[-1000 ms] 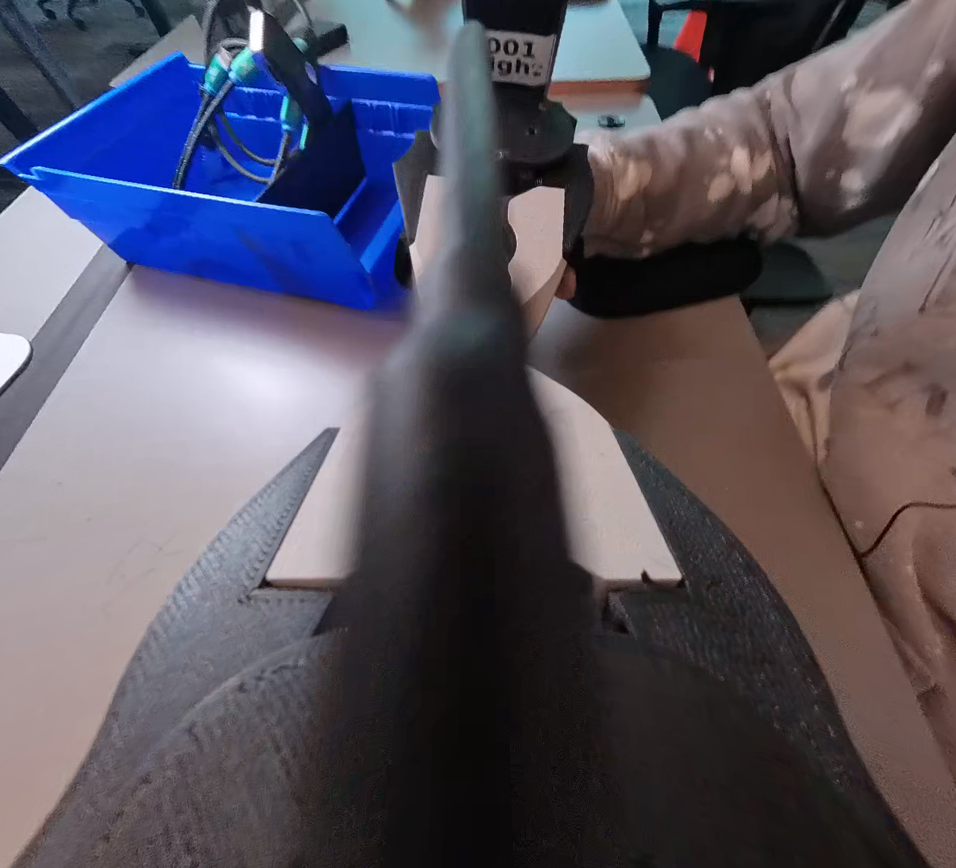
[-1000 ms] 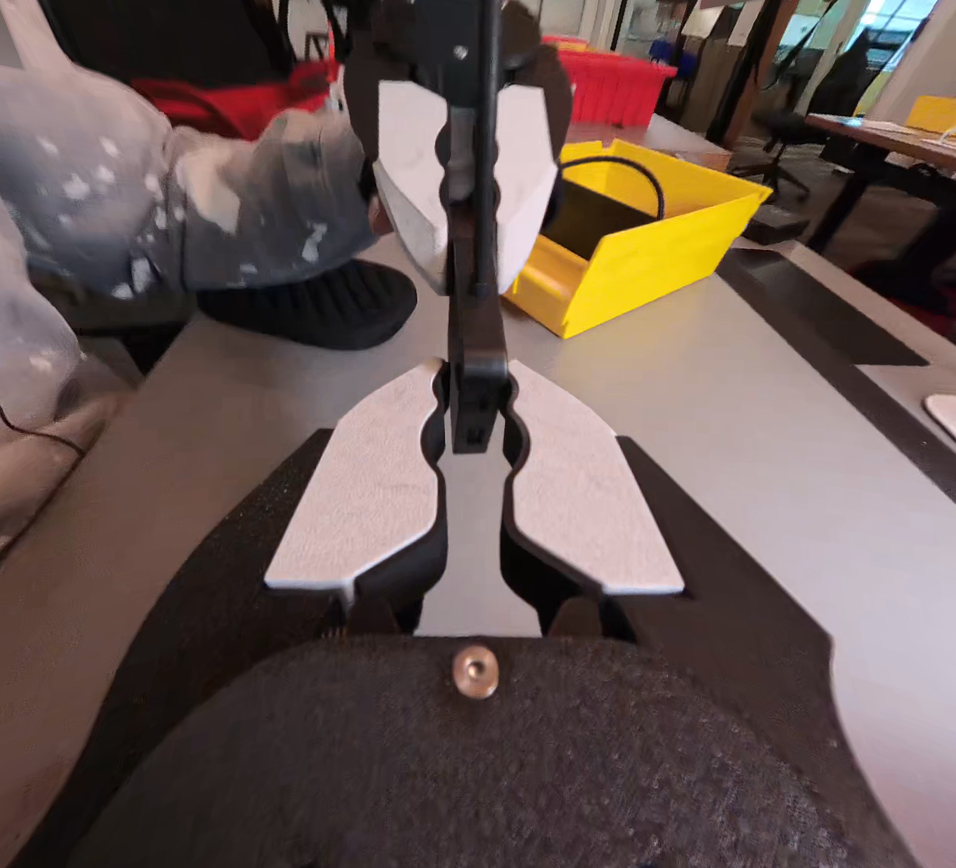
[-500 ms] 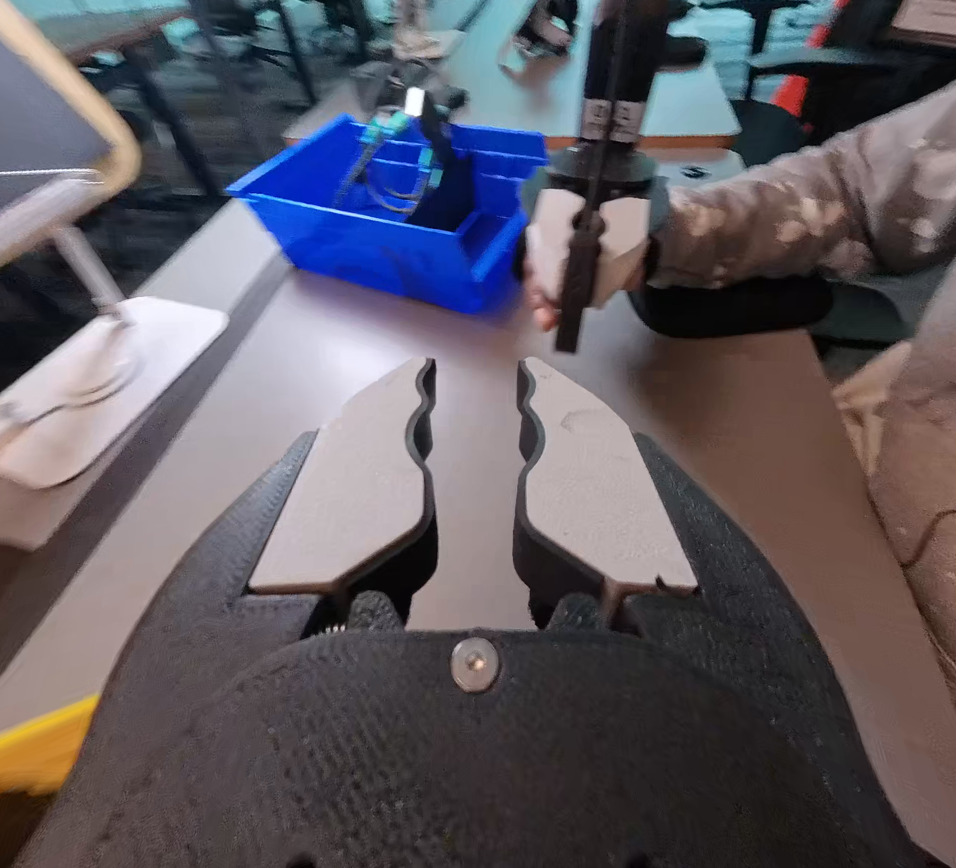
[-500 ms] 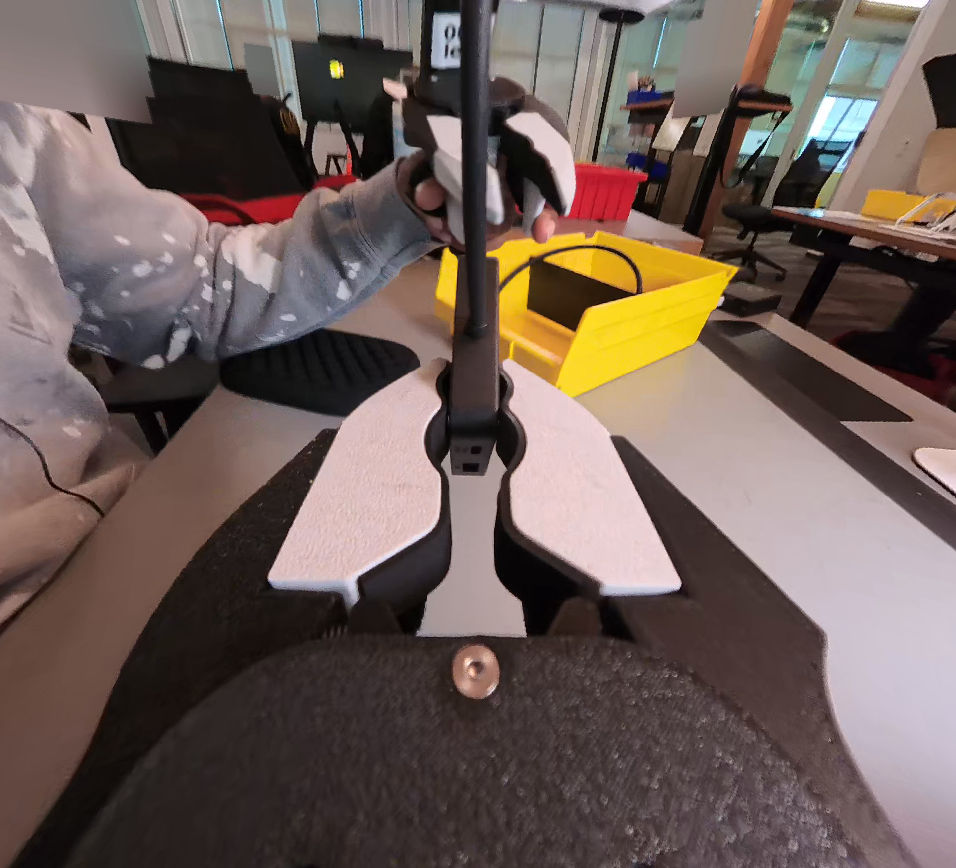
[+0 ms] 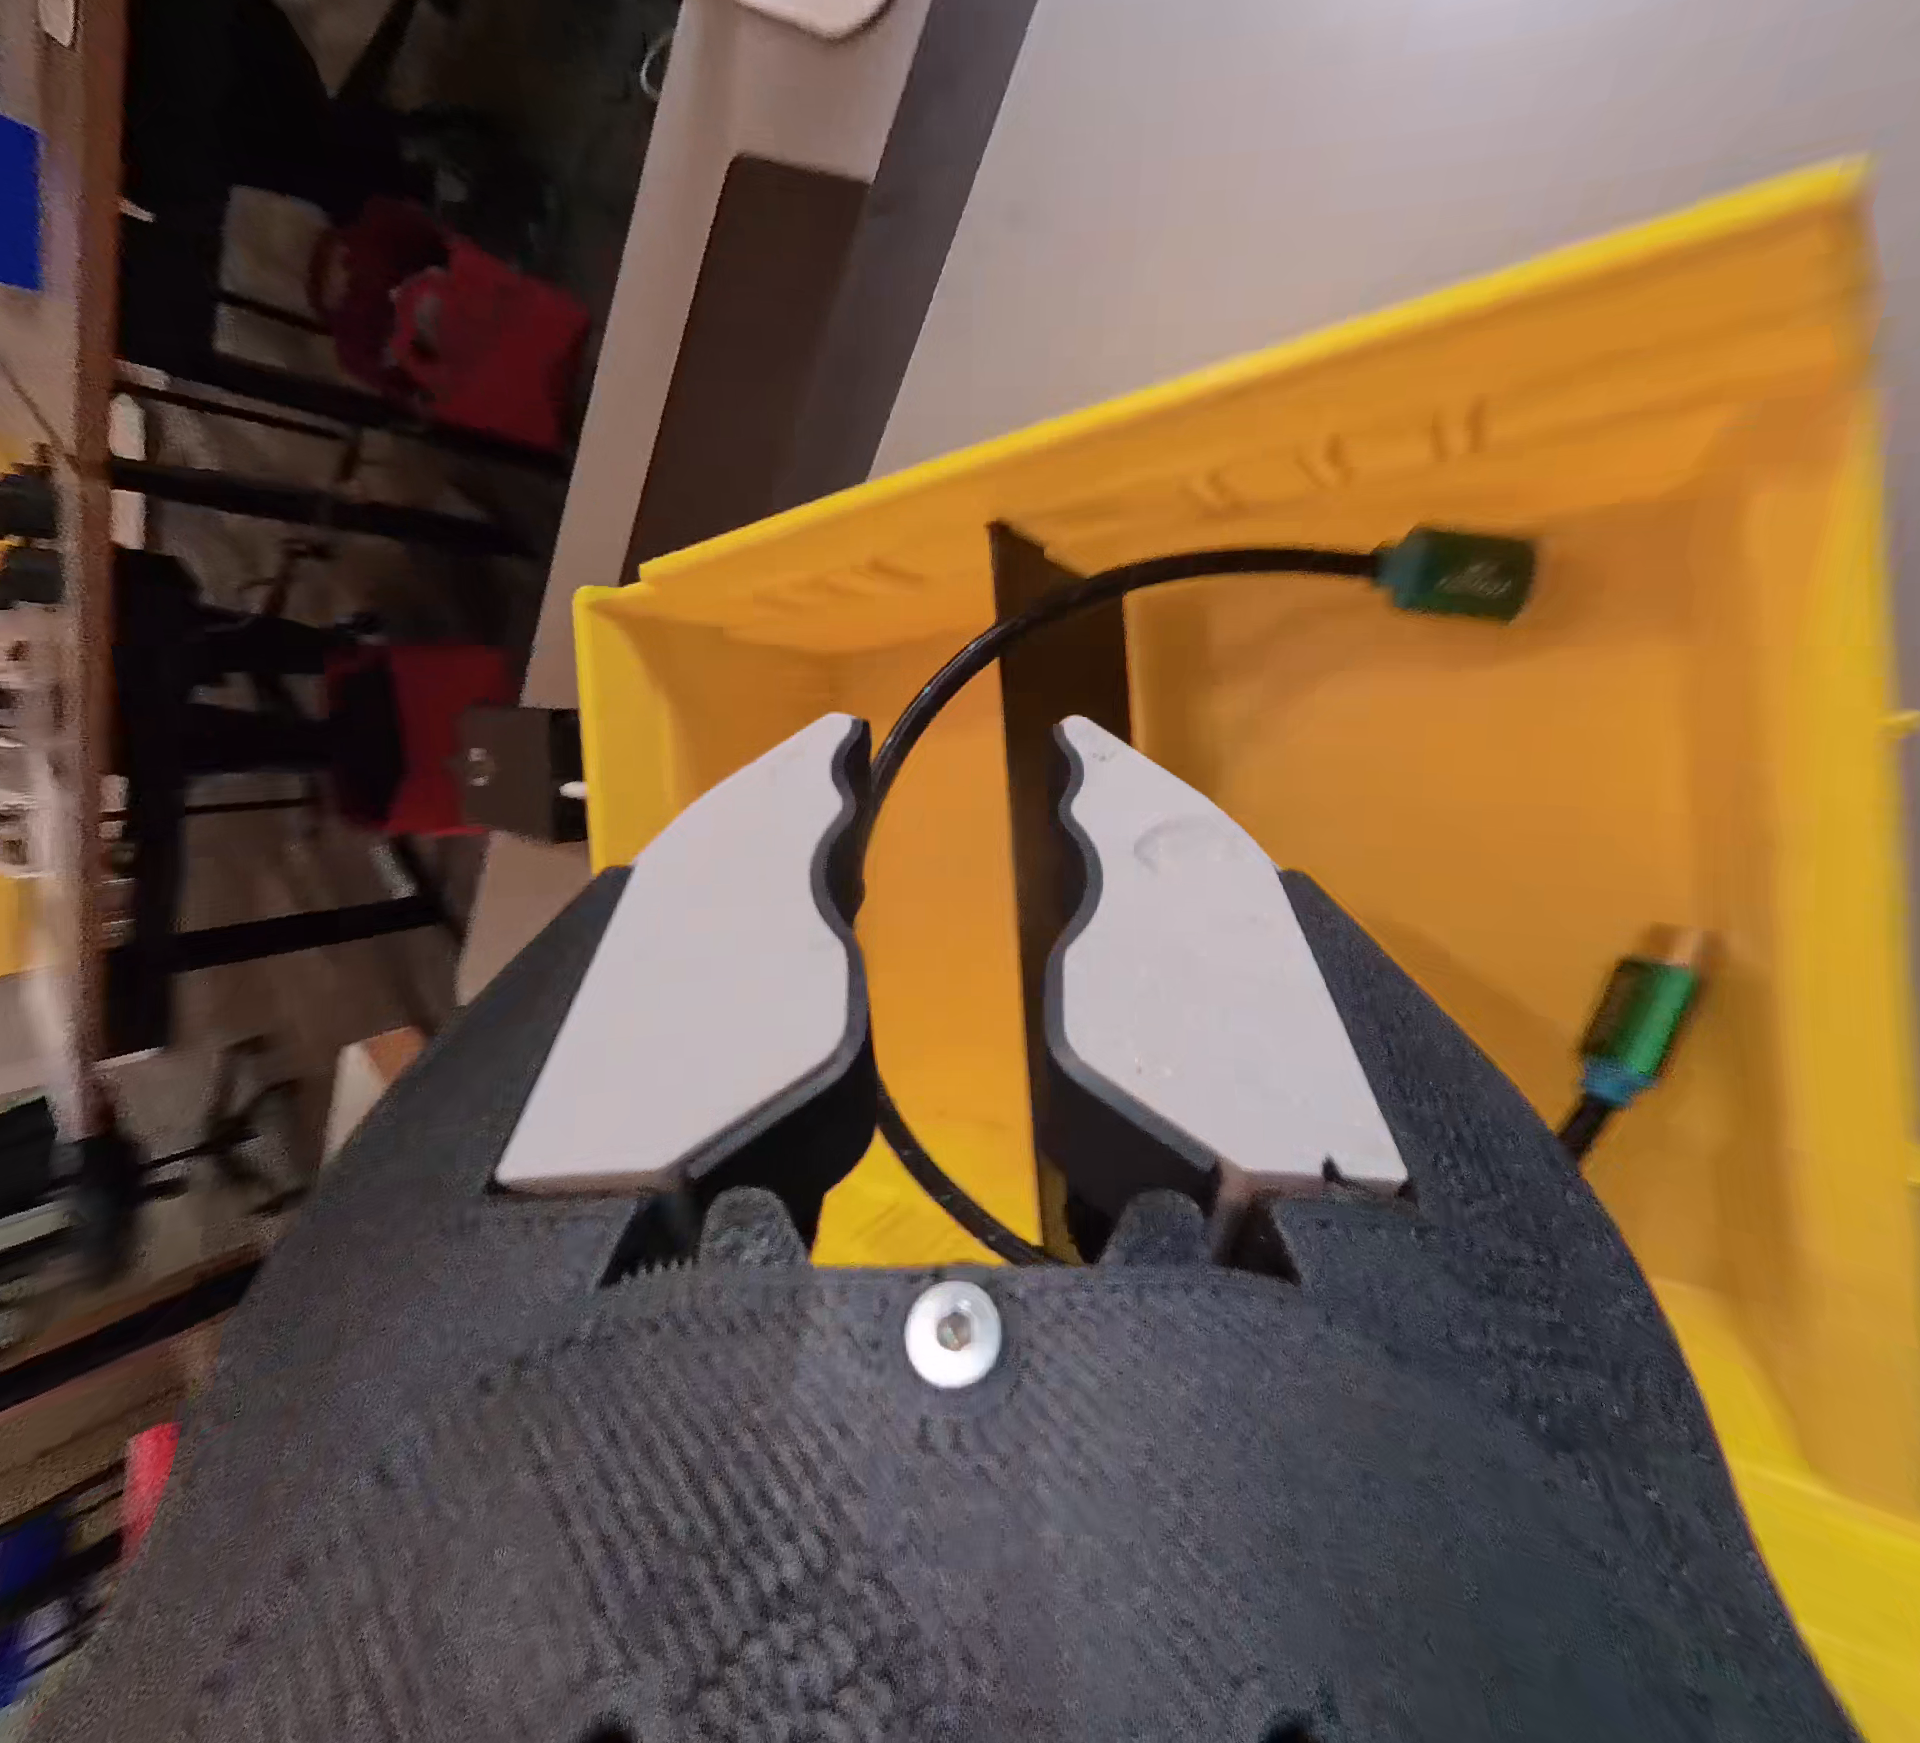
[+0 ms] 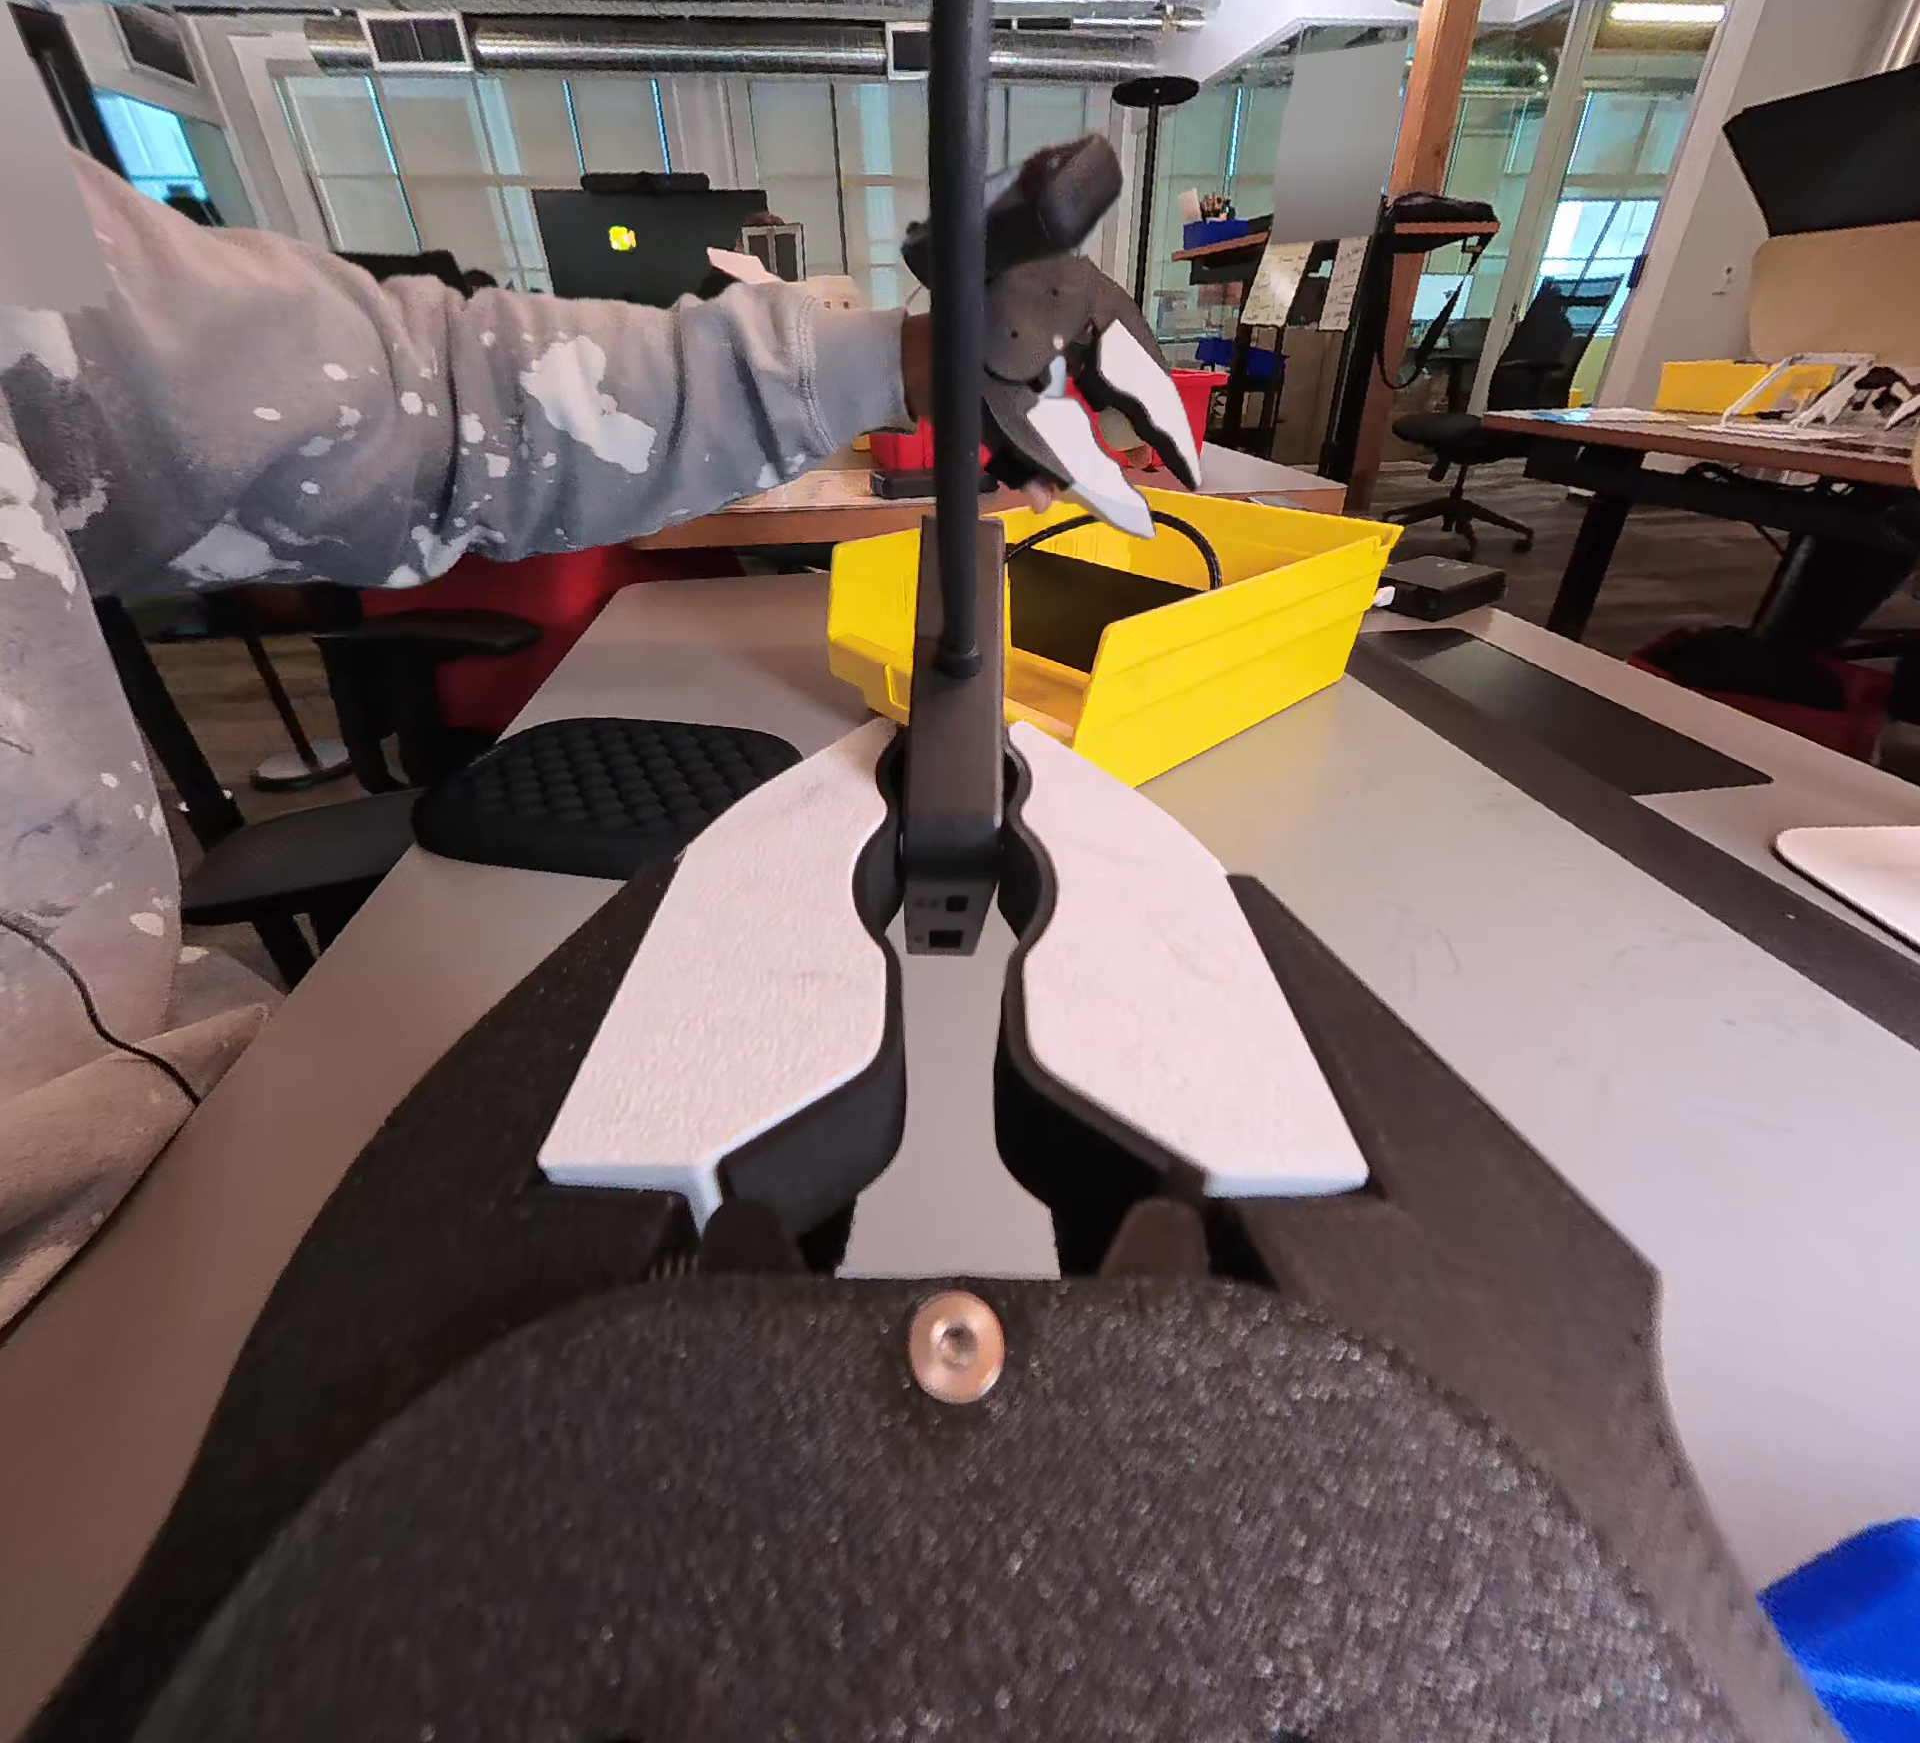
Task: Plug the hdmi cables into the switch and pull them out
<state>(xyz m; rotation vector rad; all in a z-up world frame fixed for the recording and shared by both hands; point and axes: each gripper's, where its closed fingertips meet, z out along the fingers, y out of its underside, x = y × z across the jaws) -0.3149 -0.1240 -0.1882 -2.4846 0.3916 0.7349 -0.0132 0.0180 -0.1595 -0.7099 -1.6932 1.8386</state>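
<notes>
Gripping switch [image 6: 951, 820] (right jaws), left jaws seemingly apart

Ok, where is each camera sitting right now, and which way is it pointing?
Left wrist view: on the left gripper, open, tipped down over the yellow bin, showing its divider, black cable and two green plugs; only its own jaws show.
Right wrist view: on the right gripper, looking level across the table; jaws shut on the switch, sleeve at left.
Shared: the yellow bin, with the left gripper above it.
</notes>
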